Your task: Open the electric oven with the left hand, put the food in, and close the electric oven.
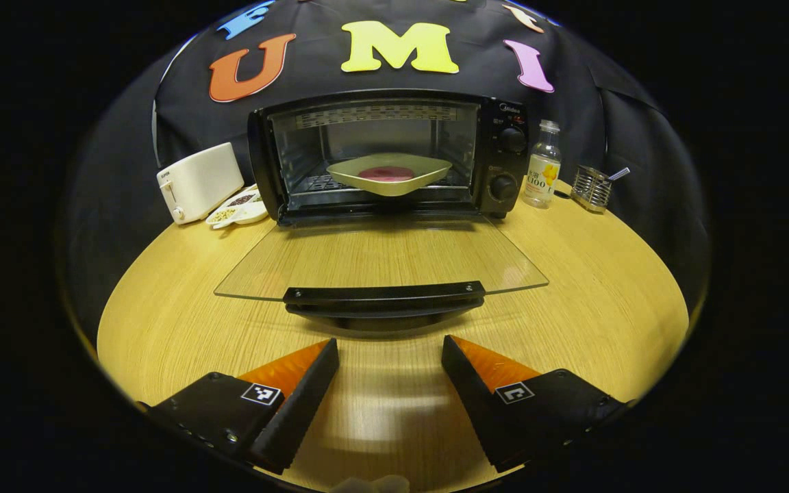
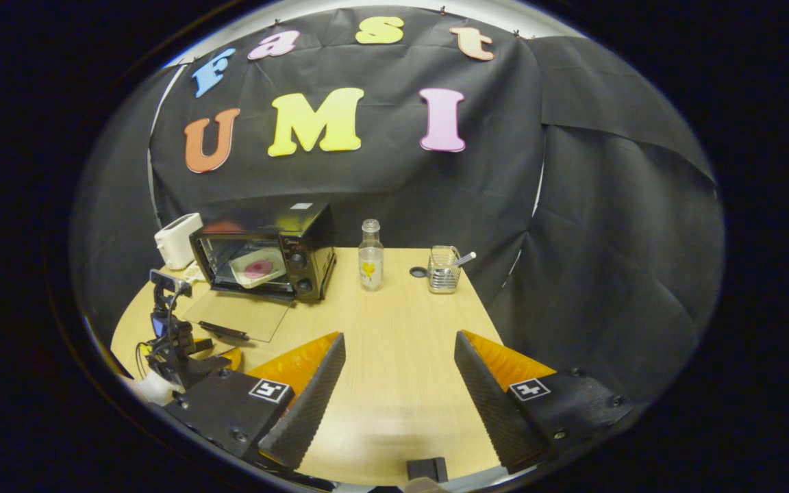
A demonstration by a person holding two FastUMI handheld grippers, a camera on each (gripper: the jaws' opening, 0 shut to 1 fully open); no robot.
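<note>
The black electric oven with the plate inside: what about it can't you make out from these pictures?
- Pink food on the pale plate, left gripper view: too flat and small to identify.
- Oven knob settings: too small.
- Black electric oven, right gripper view: too distant for detail.
- Black door handle's underside: hidden beneath the glass door.

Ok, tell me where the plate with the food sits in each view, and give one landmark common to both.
Left gripper view: the plate is at upper centre, inside the open oven, straight ahead past the lowered glass door.
Right gripper view: the plate is small, at left of centre, inside the oven.
Shared landmark: the clear bottle standing just right of the oven.
</note>
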